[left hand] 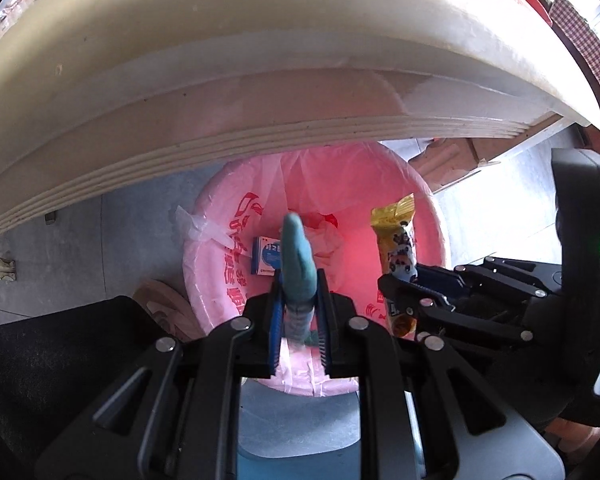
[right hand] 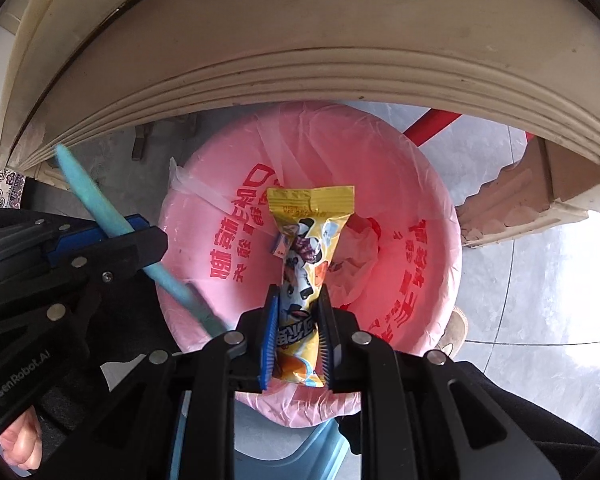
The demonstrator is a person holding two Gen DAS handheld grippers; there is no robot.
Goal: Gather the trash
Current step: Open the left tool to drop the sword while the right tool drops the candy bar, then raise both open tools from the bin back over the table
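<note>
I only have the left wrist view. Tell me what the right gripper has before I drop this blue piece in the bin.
Observer: The right gripper has its jaws shut on a yellow snack wrapper, clamped around its lower half.
Operator: Confirm it's over the bin.
Observer: Yes, the wrapper hangs above the opening of the pink-lined bin.
Operator: Check my blue piece from that side.
Observer: The blue strip sticks out both sides of the left gripper; its lower end lies over the bin's rim.

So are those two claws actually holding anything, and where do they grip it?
Yes. The left gripper pinches a long teal-blue strip near its lower end. The right gripper clamps a yellow cartoon-printed snack wrapper around its lower half.
</note>
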